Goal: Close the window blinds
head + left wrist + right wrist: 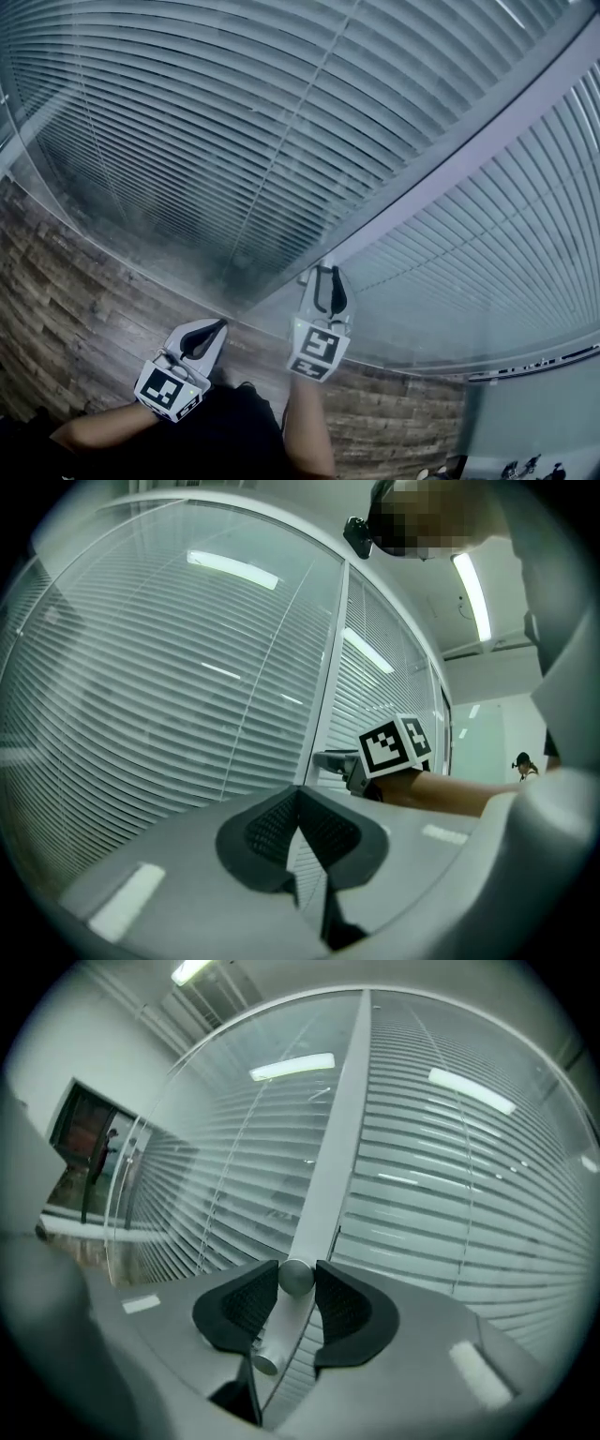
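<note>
Subject: white horizontal-slat window blinds (234, 122), mounted behind clear glass panes and filling the wall ahead in two panels. A pale grey upright frame post (450, 169) divides the panels. The slats hang fully lowered, even and parallel, with thin vertical cords crossing them. In the head view the left panel reads darker, with fine shadow lines between the slats, and the right panel reads paler.

Right gripper (296, 1274): at the frame post, jaws clenched on a small round grey metal knob (296, 1281) that projects from the post. Both dark ribbed pads (342, 1307) touch it. A second short grey stub (265, 1363) sits lower on the same post.

Left gripper (300, 803): pad tips closed together with nothing between them, held well short of the glass, above the brown wood-pattern floor (56, 281).
</note>
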